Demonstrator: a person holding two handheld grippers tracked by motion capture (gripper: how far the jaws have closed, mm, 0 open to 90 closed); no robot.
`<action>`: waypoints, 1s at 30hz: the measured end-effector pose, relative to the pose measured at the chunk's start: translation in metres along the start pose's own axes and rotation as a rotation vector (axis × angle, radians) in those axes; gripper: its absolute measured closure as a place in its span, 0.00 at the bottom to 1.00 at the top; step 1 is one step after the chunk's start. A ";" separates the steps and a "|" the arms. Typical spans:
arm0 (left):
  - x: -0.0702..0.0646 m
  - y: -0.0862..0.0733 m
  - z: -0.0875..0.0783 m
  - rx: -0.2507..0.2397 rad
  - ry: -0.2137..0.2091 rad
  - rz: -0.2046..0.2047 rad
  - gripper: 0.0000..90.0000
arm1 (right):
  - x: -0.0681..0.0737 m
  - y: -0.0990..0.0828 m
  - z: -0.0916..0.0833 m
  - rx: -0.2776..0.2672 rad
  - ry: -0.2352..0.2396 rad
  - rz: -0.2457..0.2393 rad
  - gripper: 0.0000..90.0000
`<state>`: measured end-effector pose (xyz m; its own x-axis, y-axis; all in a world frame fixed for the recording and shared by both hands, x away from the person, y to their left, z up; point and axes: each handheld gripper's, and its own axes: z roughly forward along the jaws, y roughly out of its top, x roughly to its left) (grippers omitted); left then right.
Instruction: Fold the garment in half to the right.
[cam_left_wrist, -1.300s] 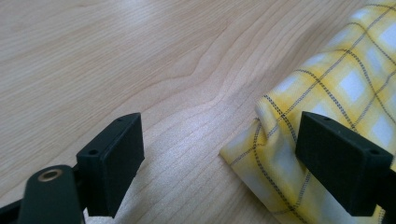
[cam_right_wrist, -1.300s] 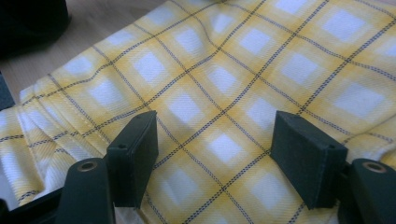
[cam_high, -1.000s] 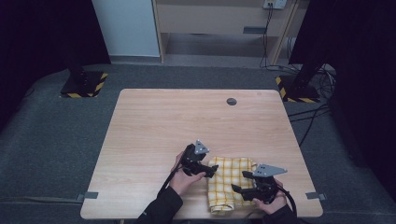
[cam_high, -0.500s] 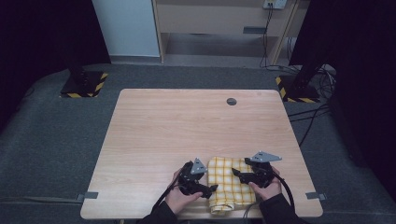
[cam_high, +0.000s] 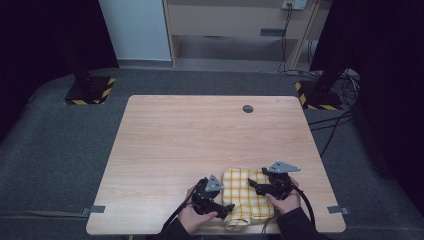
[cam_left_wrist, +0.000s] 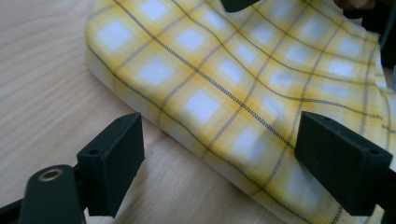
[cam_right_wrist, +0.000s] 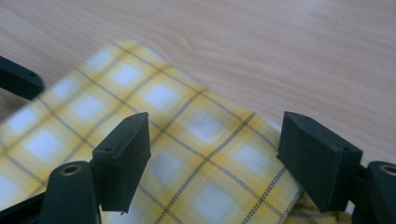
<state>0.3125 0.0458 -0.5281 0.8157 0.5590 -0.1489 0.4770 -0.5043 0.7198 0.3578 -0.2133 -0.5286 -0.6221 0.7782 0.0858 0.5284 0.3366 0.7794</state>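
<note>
A folded yellow plaid cloth lies on the wooden table near its front edge. My left gripper sits low at the cloth's left front side, open. In the left gripper view its jaws straddle the folded edge of the cloth without touching it, left gripper. My right gripper is at the cloth's right side, also open. In the right gripper view the right gripper hovers over a corner of the cloth.
A small dark round grommet is set in the tabletop at the far right. Two stands with yellow-black striped bases flank the table's far corners. Cables trail on the floor at the right.
My left gripper has dropped toward the front edge beside the cloth. My right gripper has shifted a little farther up along the cloth's right side. The cloth has stayed put.
</note>
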 end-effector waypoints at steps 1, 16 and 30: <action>0.000 0.000 0.000 0.000 0.000 0.000 0.16 | 0.000 -0.001 0.002 0.012 -0.004 -0.001 0.28; 0.001 -0.005 0.005 -0.011 -0.004 -0.003 0.16 | 0.002 -0.007 0.000 0.006 0.011 -0.016 0.29; 0.011 -0.002 -0.010 -0.054 -0.013 -0.029 0.15 | 0.015 -0.005 -0.023 -0.037 0.054 -0.025 0.20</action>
<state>0.3170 0.0595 -0.5240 0.8064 0.5637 -0.1785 0.4822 -0.4521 0.7504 0.3327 -0.2149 -0.5168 -0.6659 0.7396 0.0982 0.4910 0.3352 0.8041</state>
